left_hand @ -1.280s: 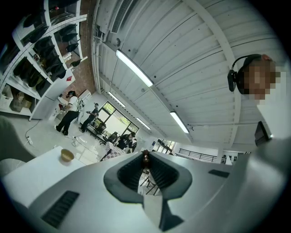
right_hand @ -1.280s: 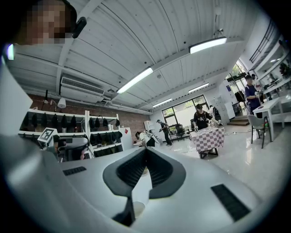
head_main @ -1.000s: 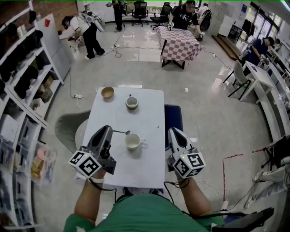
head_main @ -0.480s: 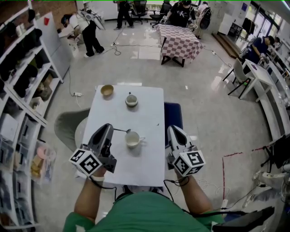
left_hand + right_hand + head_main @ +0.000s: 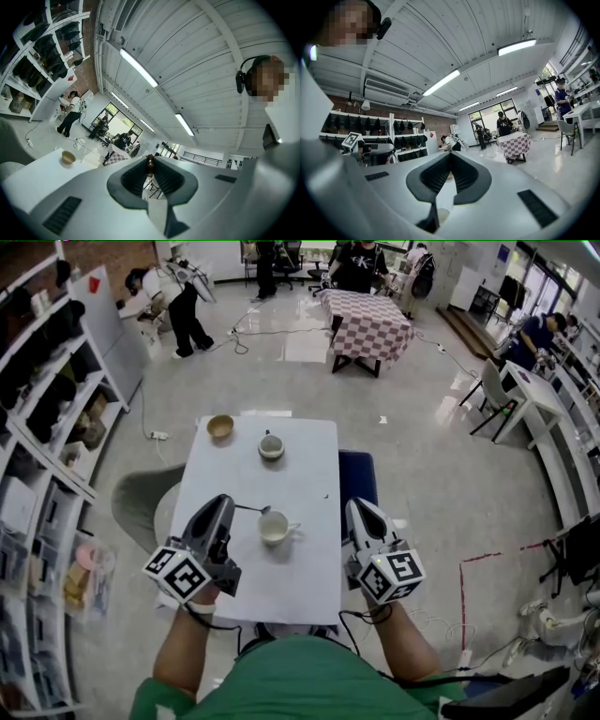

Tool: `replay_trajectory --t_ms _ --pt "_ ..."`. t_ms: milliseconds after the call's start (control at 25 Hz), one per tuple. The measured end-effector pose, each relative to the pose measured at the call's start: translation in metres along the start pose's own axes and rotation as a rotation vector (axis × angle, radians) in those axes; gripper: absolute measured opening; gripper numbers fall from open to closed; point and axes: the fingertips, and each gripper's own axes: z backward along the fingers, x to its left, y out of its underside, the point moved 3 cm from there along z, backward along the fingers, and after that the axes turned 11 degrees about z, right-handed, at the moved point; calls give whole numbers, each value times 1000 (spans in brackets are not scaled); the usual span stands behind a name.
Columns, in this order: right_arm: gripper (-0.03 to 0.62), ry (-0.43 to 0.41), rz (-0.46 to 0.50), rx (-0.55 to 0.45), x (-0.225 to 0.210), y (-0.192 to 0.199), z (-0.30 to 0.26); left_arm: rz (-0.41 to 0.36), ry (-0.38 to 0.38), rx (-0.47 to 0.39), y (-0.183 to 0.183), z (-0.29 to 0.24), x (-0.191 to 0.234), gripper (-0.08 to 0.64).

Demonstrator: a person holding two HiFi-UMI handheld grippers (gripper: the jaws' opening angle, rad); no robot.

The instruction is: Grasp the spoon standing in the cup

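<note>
A white cup (image 5: 275, 530) with its handle to the right stands on the white table (image 5: 309, 465) between my two grippers. A thin metal spoon (image 5: 253, 512) lies about level, its bowl just beyond the cup's far-left rim and outside the cup. My left gripper (image 5: 228, 506) is shut on the spoon's handle. In the left gripper view a small dark end shows pinched at the tips of the left gripper (image 5: 149, 162). My right gripper (image 5: 356, 508) is to the right of the cup, shut with nothing in it. The right gripper view shows the tips of the right gripper (image 5: 451, 154) meeting.
A second cup (image 5: 271, 446) and a small wooden bowl (image 5: 220, 427) stand at the table's far end. A blue seat (image 5: 359, 482) is against the table's right side and a grey chair (image 5: 141, 507) on its left. Shelves (image 5: 42, 409) line the left wall.
Both grippers, the spoon and the cup stand as before. Only people in the background have walked about.
</note>
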Motion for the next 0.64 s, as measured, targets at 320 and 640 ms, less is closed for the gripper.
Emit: replay_trajectory --t_ms 320,640 --pt "21 7 8 4 4 -1 -2 7 9 6 -1 -1 5 55" --pt "21 15 13 4 3 -1 0 16 15 25 0 -5 12 55"
